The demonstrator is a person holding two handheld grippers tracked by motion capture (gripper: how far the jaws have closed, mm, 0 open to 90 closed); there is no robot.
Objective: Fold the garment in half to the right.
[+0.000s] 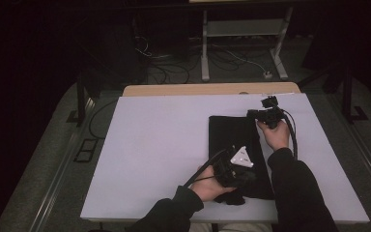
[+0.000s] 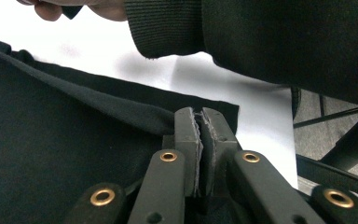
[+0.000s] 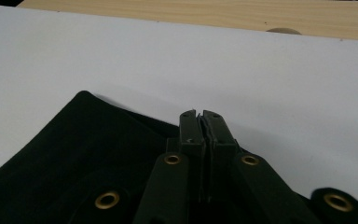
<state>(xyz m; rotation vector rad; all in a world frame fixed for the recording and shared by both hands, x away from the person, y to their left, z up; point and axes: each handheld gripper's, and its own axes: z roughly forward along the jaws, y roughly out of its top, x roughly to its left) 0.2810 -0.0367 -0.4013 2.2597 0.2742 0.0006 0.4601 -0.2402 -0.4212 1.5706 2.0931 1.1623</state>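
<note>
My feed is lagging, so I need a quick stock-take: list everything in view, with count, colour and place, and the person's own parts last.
cloth: one, black, folded, right half of the white sheet, edges pinched by both tools.
white sheet: one, white, covers the table top.
table: one, light wood, bare strip along the far edge.
desk frame: one, grey, on the floor beyond the table.
cables: several, dark, on the floor behind the table.
left tool: one, black, shut on the cloth's near end.
right tool: one, black, shut on the cloth's far right corner.
sleeves: two, black, bottom of the high view.
</note>
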